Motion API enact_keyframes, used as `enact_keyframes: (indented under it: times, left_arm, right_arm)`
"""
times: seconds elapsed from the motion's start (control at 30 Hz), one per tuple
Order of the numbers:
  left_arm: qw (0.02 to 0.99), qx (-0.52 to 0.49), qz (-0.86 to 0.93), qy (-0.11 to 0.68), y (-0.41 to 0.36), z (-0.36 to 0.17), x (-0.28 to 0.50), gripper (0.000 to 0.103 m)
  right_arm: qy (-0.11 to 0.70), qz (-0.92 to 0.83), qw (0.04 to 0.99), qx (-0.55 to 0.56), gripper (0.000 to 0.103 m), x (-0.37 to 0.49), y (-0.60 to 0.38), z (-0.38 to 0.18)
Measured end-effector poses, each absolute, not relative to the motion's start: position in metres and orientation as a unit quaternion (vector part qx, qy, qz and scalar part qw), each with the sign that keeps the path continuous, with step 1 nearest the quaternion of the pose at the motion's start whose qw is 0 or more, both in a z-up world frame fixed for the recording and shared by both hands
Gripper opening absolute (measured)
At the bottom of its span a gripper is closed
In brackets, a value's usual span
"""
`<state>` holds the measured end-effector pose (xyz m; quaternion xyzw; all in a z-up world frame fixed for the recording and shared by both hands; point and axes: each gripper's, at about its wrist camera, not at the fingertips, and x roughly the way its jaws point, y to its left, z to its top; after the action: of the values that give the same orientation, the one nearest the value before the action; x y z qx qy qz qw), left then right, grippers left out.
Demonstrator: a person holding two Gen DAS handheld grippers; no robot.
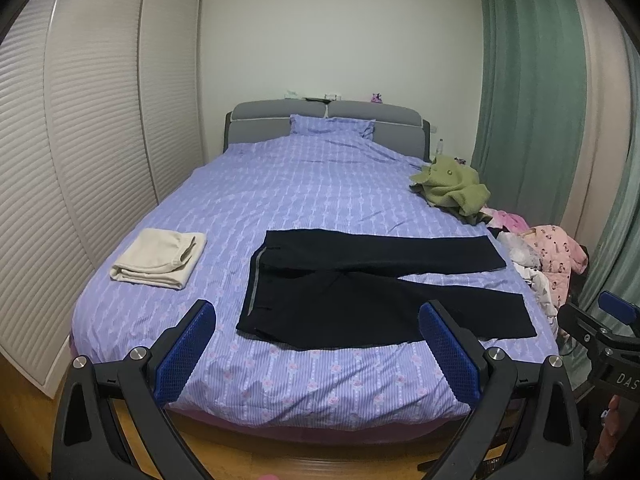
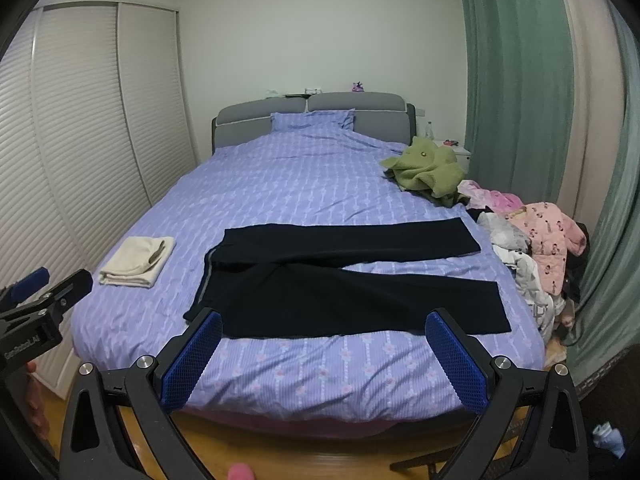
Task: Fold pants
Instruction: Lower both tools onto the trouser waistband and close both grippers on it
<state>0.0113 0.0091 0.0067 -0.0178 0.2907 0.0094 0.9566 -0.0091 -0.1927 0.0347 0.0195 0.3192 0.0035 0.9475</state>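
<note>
With both the left tool (image 1: 316, 344) and right tool (image 2: 324, 354) gaping empty, pinch the black pants (image 2: 340, 280) at waistband and far-leg hem, then fold that leg onto the near one.

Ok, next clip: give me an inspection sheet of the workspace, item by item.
Surface: bed with purple patterned cover, mostly flat.
Job's things: black pants spread flat, waistband toward the wardrobe side, legs apart, unfolded.
Clutter: folded cream garment; crumpled green garment; pink jacket on a clothes heap at the bed's edge.
Grippers: left gripper open, empty, short of the bed; right gripper likewise.
Cables: nothing seen.
Surroundings: louvred wardrobe doors, green curtain, grey headboard, wood floor.
</note>
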Motion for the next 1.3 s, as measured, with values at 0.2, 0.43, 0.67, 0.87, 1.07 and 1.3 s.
enact_keyframes:
  times: [0.2, 0.43, 0.67, 0.87, 1.07, 1.3]
  left_arm:
    - [0.951, -0.016, 0.036, 0.307, 0.018, -0.018, 0.028, 0.103]
    - [0.935, -0.029, 0.076, 0.346, 0.045, -0.058, 0.051, 0.103]
    - [0.916, -0.044, 0.089, 0.389, 0.076, -0.106, 0.109, 0.103]
    - [0.898, -0.062, 0.07, 0.43, 0.102, -0.144, 0.183, 0.103]
    - [0.871, -0.058, 0.062, 0.484, 0.116, -0.198, 0.242, 0.103]
    - [0.82, -0.136, 0.074, 0.551, 0.126, -0.285, 0.285, 0.103]
  right_arm:
    - [0.33, 0.017, 0.943, 0.031, 0.103, 0.008, -0.195, 0.013]
    - [0.365, 0.039, 0.93, 0.026, 0.103, 0.042, -0.179, -0.037]
    - [0.407, 0.044, 0.911, 0.042, 0.103, 0.102, -0.164, -0.088]
    - [0.448, 0.019, 0.891, 0.068, 0.103, 0.166, -0.156, -0.129]
    - [0.494, -0.026, 0.864, 0.099, 0.103, 0.217, -0.161, -0.184]
    - [0.563, -0.022, 0.817, 0.127, 0.102, 0.266, -0.157, -0.272]
